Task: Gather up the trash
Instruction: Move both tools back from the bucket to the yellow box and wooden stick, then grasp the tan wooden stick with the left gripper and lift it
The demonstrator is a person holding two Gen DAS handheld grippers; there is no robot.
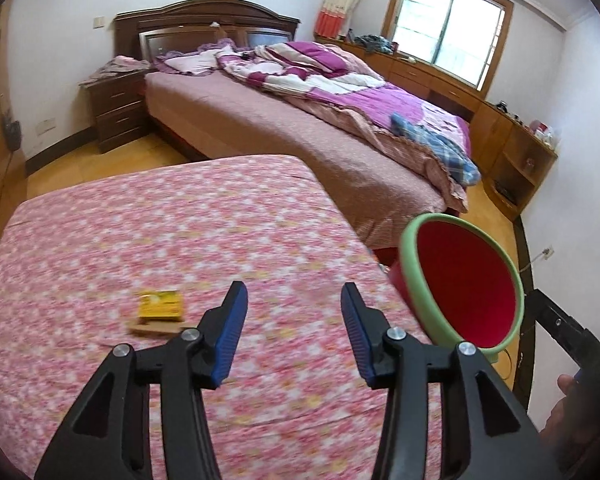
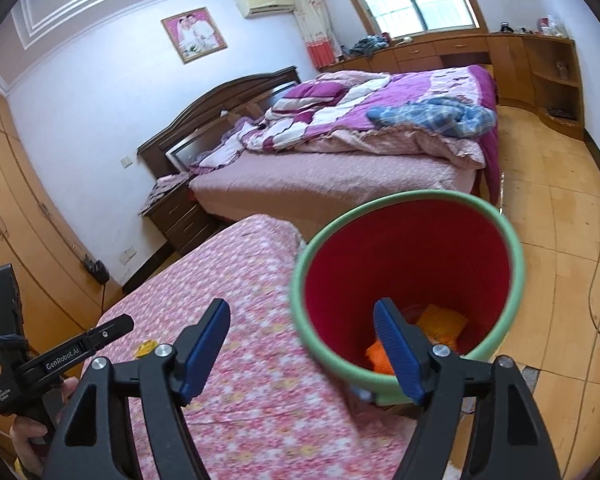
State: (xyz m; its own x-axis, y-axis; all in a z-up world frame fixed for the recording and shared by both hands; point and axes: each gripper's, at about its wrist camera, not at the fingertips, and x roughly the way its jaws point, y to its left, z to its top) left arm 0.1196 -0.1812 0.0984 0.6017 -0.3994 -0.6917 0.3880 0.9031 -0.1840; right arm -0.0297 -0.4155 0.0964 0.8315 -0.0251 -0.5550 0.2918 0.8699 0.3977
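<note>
Both tongs, left gripper (image 1: 294, 332) and right gripper (image 2: 302, 350), stand spread and empty; we'd pinch the light, crushable yellow carton (image 1: 160, 306), at ten o'clock, across its stiff edges.

You're in a daylit bedroom — white walls (image 2: 80, 92), wood floor (image 2: 560, 216), unmade bed (image 1: 300, 120), 1 window (image 1: 448, 28).

My left claw (image 1: 294, 300) and right claw (image 2: 300, 320) share one build: black angular linkage arms, round silver pivot screws, ribbed blue fingers (image 1: 230, 340). The left unit's black side plate carries white "GenRobot.AI" lettering.
</note>
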